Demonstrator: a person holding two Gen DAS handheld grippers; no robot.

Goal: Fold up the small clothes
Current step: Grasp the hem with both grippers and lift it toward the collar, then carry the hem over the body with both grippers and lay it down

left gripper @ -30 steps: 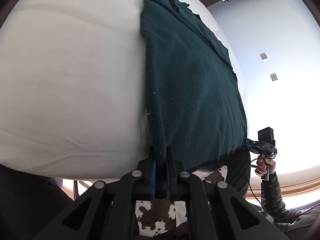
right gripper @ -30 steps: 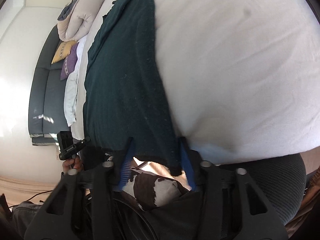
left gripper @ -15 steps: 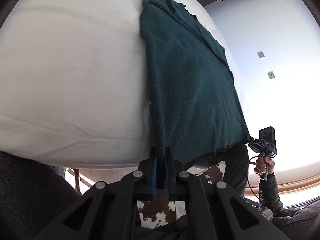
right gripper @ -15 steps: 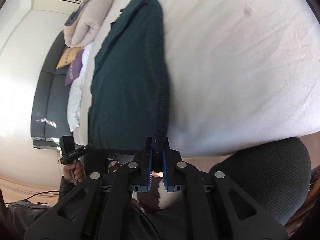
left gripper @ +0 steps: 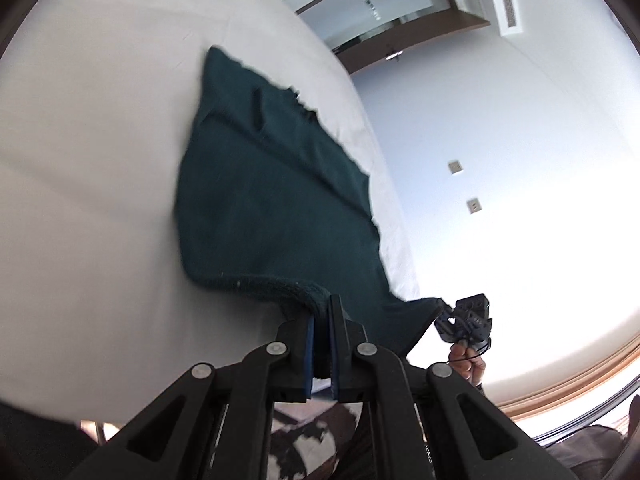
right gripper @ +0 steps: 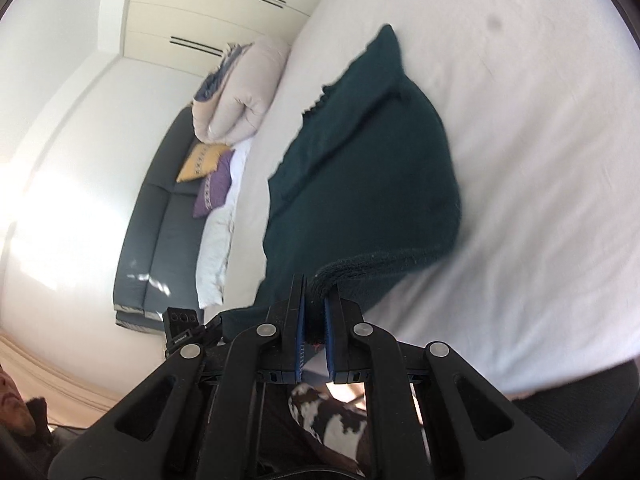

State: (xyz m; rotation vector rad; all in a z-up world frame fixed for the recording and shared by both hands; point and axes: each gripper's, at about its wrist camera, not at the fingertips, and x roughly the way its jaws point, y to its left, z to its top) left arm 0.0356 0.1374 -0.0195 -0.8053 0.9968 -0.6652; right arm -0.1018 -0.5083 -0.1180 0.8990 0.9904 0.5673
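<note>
My left tongs [left gripper: 319, 322] are clamped tight on the near hem of the dark green garment [left gripper: 272, 200], the blue pads pinching a thick rolled edge of the knit between them. My right tongs [right gripper: 314, 304] are closed the same way on the other near corner of that hem, cloth bunched in the narrow slot between the pads. From the left wrist view I can see the right tongs [left gripper: 464, 322] off to the side with a hand [left gripper: 466, 364] wrapped round the handle — the hem runs taut from one grip across to the other. From the right wrist view the left tongs [right gripper: 188, 330] show at the lower left, partly behind my own rig.

The near edge of the garment is lifted clear of the bed [left gripper: 88, 160], while the far part, with its ragged-looking neckline end, lies on the white sheet. The picture is a little smeared with motion, so I cannot tell exactly where the cloth leaves the sheet.

Beyond the bed on the right wrist side stands a dark grey sofa [right gripper: 160, 224] with a yellow cushion [right gripper: 202, 162], a purple cushion [right gripper: 214, 188] and a rolled beige duvet [right gripper: 240, 96] — pale wardrobe doors behind. Below the tongs a cow-print fabric [right gripper: 332, 420] shows.
</note>
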